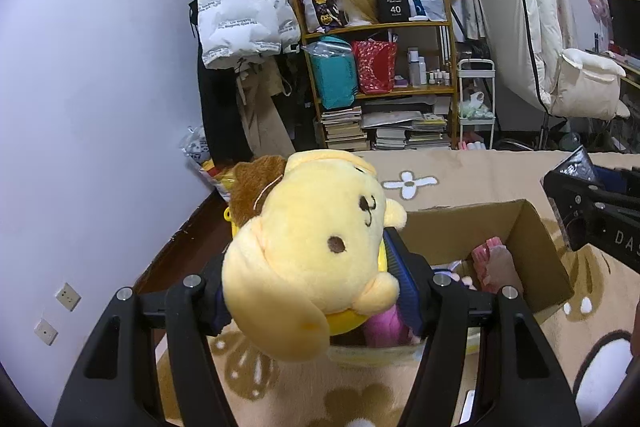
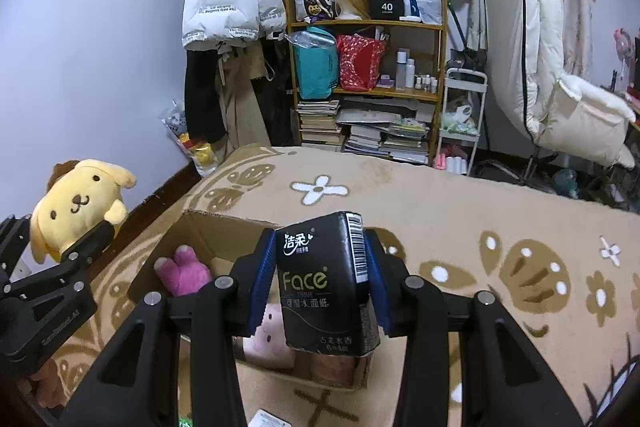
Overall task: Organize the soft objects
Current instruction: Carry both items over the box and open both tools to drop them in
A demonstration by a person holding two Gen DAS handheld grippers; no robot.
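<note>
The left gripper [image 1: 316, 291] clamps a yellow plush dog [image 1: 308, 251], and the right gripper [image 2: 320, 283] pinches a tissue pack [image 2: 326, 283], both raised over the cardboard box [image 2: 208, 231], likely for dropping in.

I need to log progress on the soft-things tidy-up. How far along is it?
Partly done. A pink plush and a pale pink plush already lie in the cardboard box. In hand: the left tongs clamp a yellow dog plush, and the right tongs grip a black Face tissue pack above the box. Both are not yet dropped in.
</note>
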